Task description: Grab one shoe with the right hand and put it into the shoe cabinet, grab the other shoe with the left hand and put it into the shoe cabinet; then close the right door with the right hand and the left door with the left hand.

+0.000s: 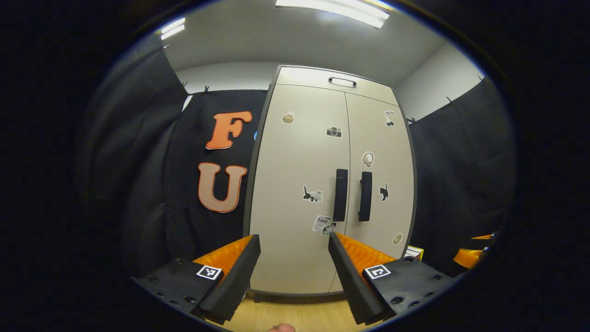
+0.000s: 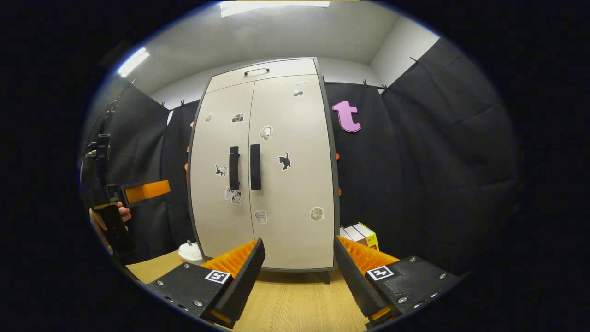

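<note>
On the left, our left gripper [image 1: 294,258] hangs wide and empty, level, facing the shoe cabinet [image 1: 295,184]. Both its doors look shut, handles side by side, so we judge the shoes are inside, or not yet fetched; we cannot tell. A white object [image 2: 190,251] sits at its left foot. On the right, our right gripper [image 2: 298,263] is equally spread, holding nothing.

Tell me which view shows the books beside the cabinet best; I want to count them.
The right gripper view: the books stand on the floor at the cabinet's right foot, with several spines showing, though an exact count is hard. The left gripper view catches just one corner of them, beyond its own open gripper.
</note>
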`<action>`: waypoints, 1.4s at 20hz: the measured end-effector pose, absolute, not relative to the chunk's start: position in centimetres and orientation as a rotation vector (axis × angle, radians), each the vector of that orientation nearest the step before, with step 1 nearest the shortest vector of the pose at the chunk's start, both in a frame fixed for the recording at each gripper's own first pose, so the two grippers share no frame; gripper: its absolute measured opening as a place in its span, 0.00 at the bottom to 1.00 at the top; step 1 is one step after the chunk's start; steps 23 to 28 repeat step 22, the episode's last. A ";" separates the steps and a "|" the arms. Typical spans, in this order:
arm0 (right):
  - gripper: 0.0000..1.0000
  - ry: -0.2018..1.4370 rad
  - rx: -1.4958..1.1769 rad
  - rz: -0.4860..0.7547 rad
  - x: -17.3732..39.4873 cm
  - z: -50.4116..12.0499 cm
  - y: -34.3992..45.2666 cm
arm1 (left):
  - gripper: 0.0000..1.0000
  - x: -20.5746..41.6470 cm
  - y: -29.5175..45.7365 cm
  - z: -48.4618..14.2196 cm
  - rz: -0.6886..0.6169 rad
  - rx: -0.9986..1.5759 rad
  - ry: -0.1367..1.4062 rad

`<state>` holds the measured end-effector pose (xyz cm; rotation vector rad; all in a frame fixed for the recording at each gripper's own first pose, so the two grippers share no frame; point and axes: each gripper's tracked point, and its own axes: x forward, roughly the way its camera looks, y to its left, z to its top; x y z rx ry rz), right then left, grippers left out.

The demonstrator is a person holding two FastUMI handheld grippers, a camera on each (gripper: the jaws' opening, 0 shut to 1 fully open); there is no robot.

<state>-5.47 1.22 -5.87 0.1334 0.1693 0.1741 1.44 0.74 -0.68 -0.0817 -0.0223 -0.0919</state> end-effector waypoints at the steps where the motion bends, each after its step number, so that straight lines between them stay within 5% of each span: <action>1: 0.92 0.171 0.134 0.175 -5.6 -5.9 1.3 | 0.96 0.7 1.1 -1.2 -0.079 -0.088 -0.029; 10: 0.92 0.182 0.132 0.166 -6.3 -6.4 1.6 | 0.96 -2.9 2.6 -6.0 -0.012 -0.112 0.055; 28: 0.92 0.188 0.146 0.149 -6.9 -6.6 1.4 | 0.96 -3.4 3.1 -4.8 -0.012 -0.101 0.036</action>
